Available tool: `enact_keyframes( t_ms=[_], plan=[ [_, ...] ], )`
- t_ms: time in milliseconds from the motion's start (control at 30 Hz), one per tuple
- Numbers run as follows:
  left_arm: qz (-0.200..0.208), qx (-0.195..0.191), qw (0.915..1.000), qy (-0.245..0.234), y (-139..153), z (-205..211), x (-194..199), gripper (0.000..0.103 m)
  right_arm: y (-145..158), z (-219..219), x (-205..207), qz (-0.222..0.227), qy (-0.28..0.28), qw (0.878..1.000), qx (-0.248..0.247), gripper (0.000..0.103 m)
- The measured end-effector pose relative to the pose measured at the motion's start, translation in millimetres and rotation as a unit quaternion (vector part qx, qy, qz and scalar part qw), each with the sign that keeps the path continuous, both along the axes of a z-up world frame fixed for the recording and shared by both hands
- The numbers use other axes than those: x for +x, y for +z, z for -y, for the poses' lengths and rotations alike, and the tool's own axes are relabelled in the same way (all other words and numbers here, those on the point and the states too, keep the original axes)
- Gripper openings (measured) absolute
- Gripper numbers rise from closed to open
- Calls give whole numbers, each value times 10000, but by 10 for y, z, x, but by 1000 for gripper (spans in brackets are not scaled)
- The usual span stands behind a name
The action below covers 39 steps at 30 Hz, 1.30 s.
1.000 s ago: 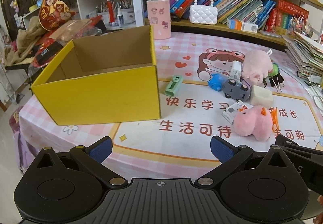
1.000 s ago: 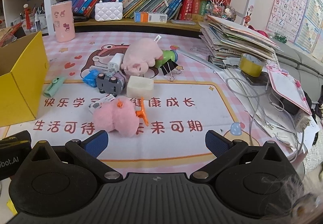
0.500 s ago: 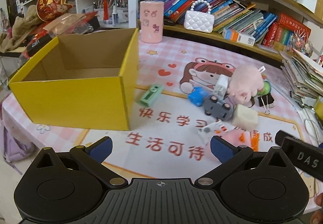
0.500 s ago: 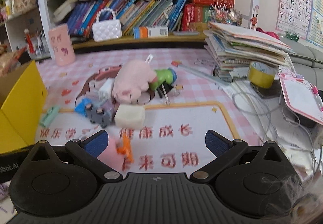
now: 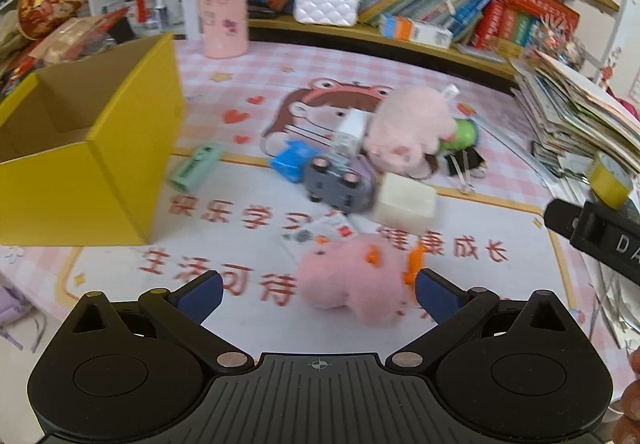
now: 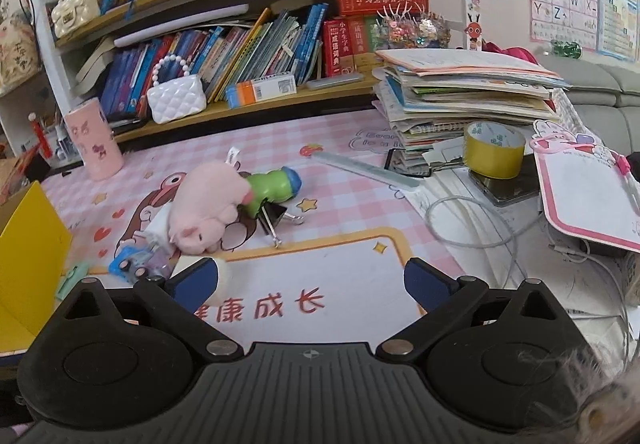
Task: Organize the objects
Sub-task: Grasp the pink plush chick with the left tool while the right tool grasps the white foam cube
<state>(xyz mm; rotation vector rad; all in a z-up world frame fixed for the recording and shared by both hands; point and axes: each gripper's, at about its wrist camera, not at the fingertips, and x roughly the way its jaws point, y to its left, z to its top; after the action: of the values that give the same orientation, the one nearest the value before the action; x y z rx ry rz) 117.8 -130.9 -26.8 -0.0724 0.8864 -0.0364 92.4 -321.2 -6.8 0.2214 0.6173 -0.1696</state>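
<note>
Hovering low over the counter (image 5: 248, 324), left tool (image 5: 318, 294) spread wide, gripping nothing, with a small pink plush (image 5: 352, 280) lying between its fingertips. Right tool (image 6: 310, 284) likewise parted and empty, above the printed mat. Clustered beyond: grey toy car (image 5: 340, 184), cream block (image 5: 404, 202), blue toy (image 5: 292, 160), larger pink plush pig (image 6: 208, 214). Open yellow cardboard box (image 5: 80, 180) standing left, mint-green stapler (image 5: 196, 166) just beside it.
</note>
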Motion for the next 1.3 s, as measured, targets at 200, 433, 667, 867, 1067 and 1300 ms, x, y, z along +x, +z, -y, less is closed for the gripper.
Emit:
enact_keyframes(
  t_ms=[200,433,667,867,1067,1300],
  plan=[
    [-78,15,9998,-162,-116,216,143,102,-26,161,51,53,48,10000,66,103],
    [-424,-151,9989,112,-399,215,372,90,-44,218,152,74,261,9996,3,103],
    [-379,-284,9988,136,-302,80,289,86,-108,64,305,-93,678,9976,97,103],
    [-247,-121,9968,749,-124,-270,108,86,-245,-275,630,-458,1192,9916,179,102],
    [-64,-84,9870,1603,73,-723,-99,86,-516,-642,1034,-888,1658,9813,-407,83],
    [-87,-85,9815,1909,117,-855,-165,86,-627,-779,1184,-945,1919,9758,-450,83]
  ],
)
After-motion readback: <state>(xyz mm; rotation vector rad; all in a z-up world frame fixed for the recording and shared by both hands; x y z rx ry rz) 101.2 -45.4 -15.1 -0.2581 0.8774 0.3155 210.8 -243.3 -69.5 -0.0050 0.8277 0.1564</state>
